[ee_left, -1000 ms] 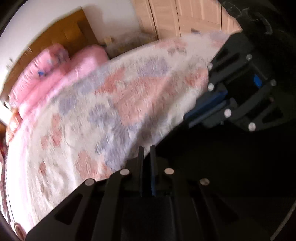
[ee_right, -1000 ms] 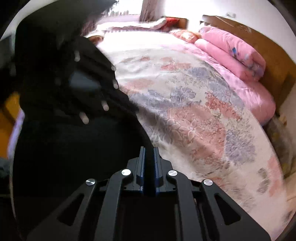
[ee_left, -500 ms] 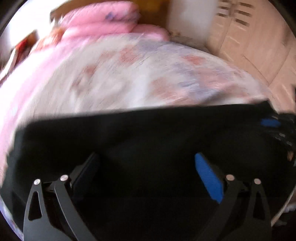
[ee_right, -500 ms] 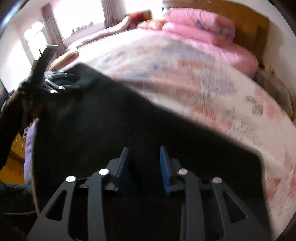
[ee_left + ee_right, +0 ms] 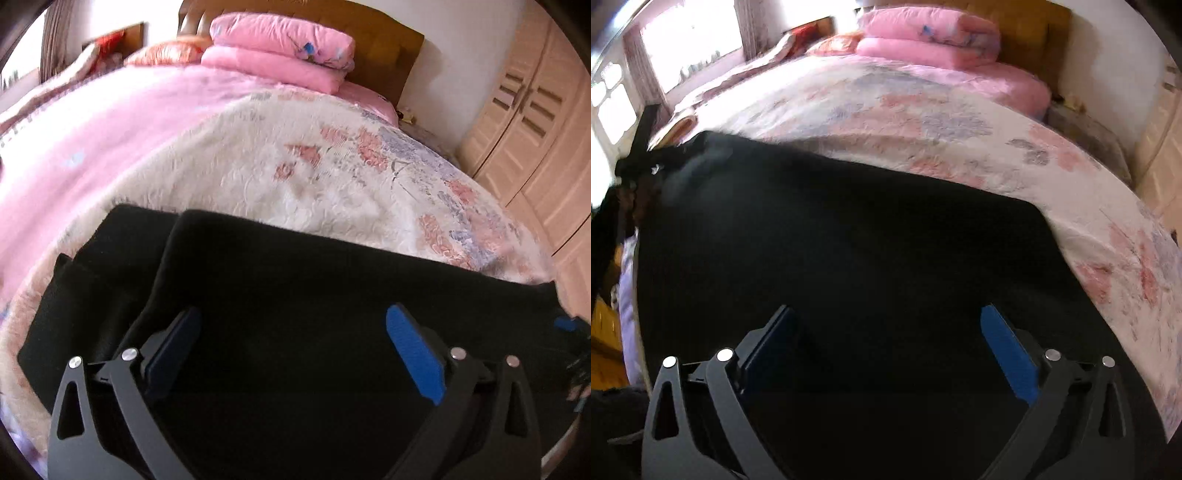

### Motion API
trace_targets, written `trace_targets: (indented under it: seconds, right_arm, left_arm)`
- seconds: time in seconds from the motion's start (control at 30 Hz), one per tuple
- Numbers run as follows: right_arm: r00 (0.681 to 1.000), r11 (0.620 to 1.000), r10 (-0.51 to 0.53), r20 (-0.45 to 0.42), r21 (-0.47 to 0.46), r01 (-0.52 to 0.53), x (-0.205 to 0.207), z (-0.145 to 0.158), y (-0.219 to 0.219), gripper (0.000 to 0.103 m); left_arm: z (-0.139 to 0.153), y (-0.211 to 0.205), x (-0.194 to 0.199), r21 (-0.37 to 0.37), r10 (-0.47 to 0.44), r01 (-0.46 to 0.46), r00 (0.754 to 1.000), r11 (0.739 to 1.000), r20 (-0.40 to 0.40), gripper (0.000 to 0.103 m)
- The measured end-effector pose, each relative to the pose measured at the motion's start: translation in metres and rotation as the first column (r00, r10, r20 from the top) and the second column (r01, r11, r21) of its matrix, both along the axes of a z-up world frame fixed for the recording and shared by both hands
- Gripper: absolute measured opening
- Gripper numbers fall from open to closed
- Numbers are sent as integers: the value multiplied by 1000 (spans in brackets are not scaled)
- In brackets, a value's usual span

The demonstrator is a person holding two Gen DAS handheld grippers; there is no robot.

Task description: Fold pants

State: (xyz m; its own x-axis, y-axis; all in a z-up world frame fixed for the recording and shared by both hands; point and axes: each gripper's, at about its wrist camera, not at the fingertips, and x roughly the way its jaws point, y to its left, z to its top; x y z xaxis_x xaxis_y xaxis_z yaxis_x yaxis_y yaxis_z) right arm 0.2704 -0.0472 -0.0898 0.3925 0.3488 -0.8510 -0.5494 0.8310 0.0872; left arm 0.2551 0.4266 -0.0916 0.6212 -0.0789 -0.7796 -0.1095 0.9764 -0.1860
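Note:
The black pants (image 5: 303, 280) lie folded flat on the near part of the bed, with a lower layer sticking out at the left (image 5: 103, 266). They also fill the right wrist view (image 5: 849, 236). My left gripper (image 5: 293, 332) is open and empty just above the pants. My right gripper (image 5: 888, 330) is open and empty above the pants too. The left gripper shows at the far left of the right wrist view (image 5: 642, 147), and a bit of the right gripper at the right edge of the left wrist view (image 5: 570, 328).
The bed has a floral cream blanket (image 5: 314, 166) and a pink sheet (image 5: 92, 122). Folded pink quilts (image 5: 280, 48) sit by the wooden headboard (image 5: 388, 55). A wardrobe (image 5: 535, 122) stands to the right. A window (image 5: 683, 40) is at the left.
Both grippers were shut on the pants one second ago. They have since opened wide and let the pants go onto the bed.

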Motion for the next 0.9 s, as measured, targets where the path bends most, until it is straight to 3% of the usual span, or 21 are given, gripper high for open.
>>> trace_targets:
  seconds: [0.07,0.13,0.2,0.3,0.37,0.43,0.5,0.6,0.67,0.7,0.77,0.83,0.87,0.9]
  right_arm:
    - [994,994,-109,16,-24,109,-1,13,-15,98]
    - [971,974,-227,78,29,225,-13,36,-50,98]
    - [934,933,-349,77,120,339,-32,52,-95,99]
    - [871,858,-487,70,226,462,-68,60,-149,99]
    - [845,835,-529,78,225,502,-84,59,-167,99]
    - [838,832,-540,80,200,517,-92,56,-176,99]
    - [826,827,-558,77,139,545,-84,52,-181,99]
    - [813,814,-578,74,118,569,-86,53,-187,99]
    - [815,817,-574,82,123,563,-98,56,-195,99]
    - [820,822,-567,80,104,559,-96,50,-201,99]
    - [825,829,-559,85,26,559,-103,37,-213,99]
    - [823,815,-566,53,-115,568,-119,11,-234,99]
    - [821,809,-569,31,-159,567,-123,-1,-242,99]
    - [823,813,-568,22,-145,564,-134,-11,-255,99]
  left_arm:
    - [13,-9,-7,82,51,-54,998,995,34,100]
    - [26,-9,-12,76,95,-100,993,992,69,100]
    - [39,-10,-22,57,145,-151,986,987,87,100]
    - [61,-45,-44,-13,76,-75,989,997,125,100]
    - [73,-96,-49,-42,-60,67,987,997,148,101]
    - [82,-162,-52,-73,-239,254,957,965,163,101]
    - [81,-247,-47,-80,-432,444,892,892,134,101]
    - [68,-360,-32,-72,-609,614,789,786,79,101]
    - [51,-415,-18,-77,-682,681,731,728,22,101]
    - [39,-443,-10,-39,-710,709,704,704,-18,101]
    - [9,-477,2,21,-728,734,676,679,-114,101]
    - [0,-493,-2,183,-729,733,677,656,-102,102]
    - [2,-494,1,178,-723,728,683,663,-103,102]
    - [2,-493,5,165,-713,720,693,674,-109,102]
